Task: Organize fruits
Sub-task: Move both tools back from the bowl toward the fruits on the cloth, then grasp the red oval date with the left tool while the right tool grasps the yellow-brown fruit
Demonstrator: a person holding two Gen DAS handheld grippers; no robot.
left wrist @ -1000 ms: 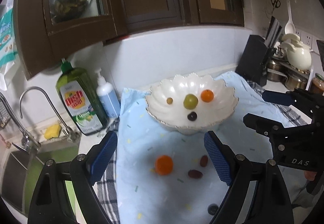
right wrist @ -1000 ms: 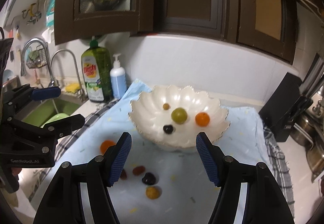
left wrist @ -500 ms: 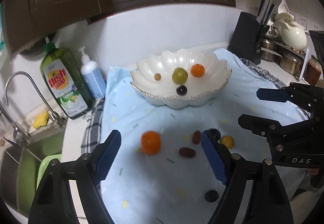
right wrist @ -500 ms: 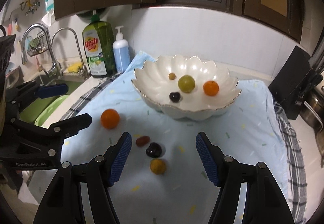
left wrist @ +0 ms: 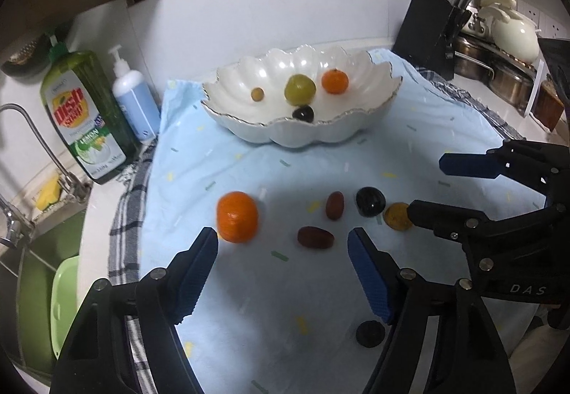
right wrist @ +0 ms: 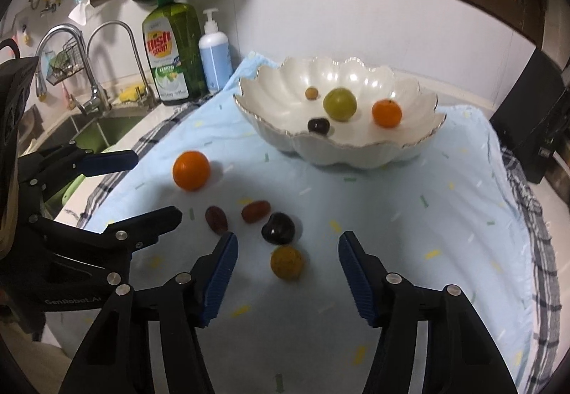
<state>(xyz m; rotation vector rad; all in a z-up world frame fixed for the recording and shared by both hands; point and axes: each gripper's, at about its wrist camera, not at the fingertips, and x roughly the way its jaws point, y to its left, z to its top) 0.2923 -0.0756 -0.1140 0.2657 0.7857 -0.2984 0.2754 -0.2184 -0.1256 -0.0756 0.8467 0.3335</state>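
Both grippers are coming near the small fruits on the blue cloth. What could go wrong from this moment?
1. The dark plum, yellow fruit and two red dates lie close together; the closing right gripper, still empty, may knock a neighbour.
2. The orange is round and could roll toward the cloth's sink-side edge if the closing left gripper nudges it.
3. The grippers work side by side and may bump.

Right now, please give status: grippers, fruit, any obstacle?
Left gripper and right gripper empty, both closing. Four fruits in bowl, five loose on cloth. Nothing in the way.
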